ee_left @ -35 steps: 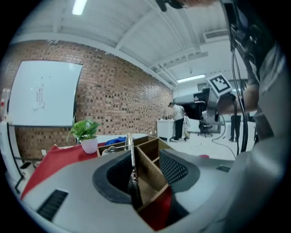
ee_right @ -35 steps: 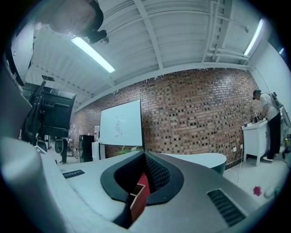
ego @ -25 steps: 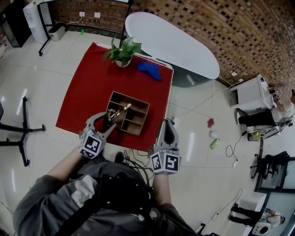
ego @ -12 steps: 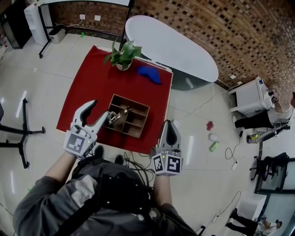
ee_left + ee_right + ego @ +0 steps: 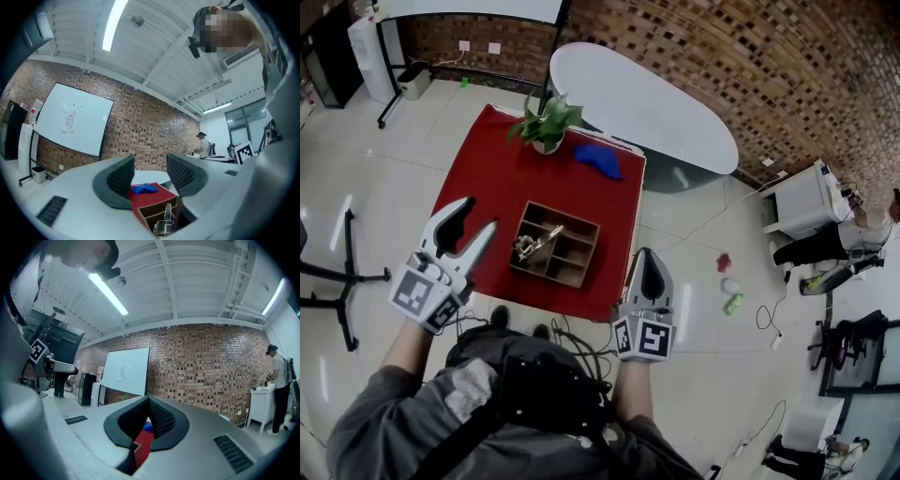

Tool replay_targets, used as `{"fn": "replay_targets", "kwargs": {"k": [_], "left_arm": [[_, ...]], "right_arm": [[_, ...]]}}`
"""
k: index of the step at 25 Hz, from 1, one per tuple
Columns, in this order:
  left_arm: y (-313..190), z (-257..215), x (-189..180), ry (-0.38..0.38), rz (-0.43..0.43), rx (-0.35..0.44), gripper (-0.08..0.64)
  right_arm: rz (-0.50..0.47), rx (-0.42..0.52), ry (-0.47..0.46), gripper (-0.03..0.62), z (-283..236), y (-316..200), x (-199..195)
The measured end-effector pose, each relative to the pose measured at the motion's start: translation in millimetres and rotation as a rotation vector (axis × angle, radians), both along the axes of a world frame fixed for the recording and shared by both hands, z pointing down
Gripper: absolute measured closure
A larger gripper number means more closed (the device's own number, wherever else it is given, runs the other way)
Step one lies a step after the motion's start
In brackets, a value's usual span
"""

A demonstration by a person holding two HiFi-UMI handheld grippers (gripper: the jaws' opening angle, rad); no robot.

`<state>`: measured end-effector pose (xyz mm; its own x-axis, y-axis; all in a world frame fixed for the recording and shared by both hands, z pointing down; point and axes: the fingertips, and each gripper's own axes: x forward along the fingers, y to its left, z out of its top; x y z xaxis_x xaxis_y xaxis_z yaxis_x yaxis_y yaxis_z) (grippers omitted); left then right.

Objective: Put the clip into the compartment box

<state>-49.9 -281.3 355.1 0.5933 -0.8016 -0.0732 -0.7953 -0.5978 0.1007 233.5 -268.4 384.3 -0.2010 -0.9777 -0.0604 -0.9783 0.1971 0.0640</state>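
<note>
One second back the left gripper [image 5: 482,214] was right down at the compartment box [image 5: 590,256] with the clip [image 5: 534,245]. Half a second back its jaws were spreading and it was backing off. Now it's pulled well clear, out past the left edge of the red counter [image 5: 487,178], jaws wide apart with nothing between them. Its own view backs that up: both pads are spread, and all you see through the gap is the counter, a corner of the box and the shiny clip poking up.

So the clip has been let go and it's sitting inside the box, in the left part. One end seems to be propped up toward a divider, and I can't tell from here whether it's lying flat in one compartment or leaning across two.

The right gripper [image 5: 645,253] hasn't done anything in all this. It's hovering off the near right corner of the counter, jaws pressed together on nothing, same as before.

My read is that the task is pretty much done, since the drop has happened and the gripper is withdrawing. The only thing I'd worry about is that propped end. If the clip is meant to sit fully down in one compartment, it might want a nudge.

The potted plant [image 5: 546,122] and the blue thing [image 5: 597,159] at the far end of the counter are untouched.
</note>
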Motion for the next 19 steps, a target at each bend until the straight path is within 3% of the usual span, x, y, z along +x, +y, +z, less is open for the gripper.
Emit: {"fn": "replay_targets", "kwargs": {"k": [5,12,19], "left_arm": [[1,3,2,-0.032,0.007,0.001,0.304],[2,1,-5,0.018,-0.007,0.007,0.304],[9,-20,7,0.008,0.055,0.03,0.324]], "right_arm": [[-0.018,-0.003,0.027,0.568,3,-2,-3],[-0.041,0.0,0.03,0.569,10,-7,-5],[-0.05,0.002,0.034,0.568,-1,-10,-5]]}}
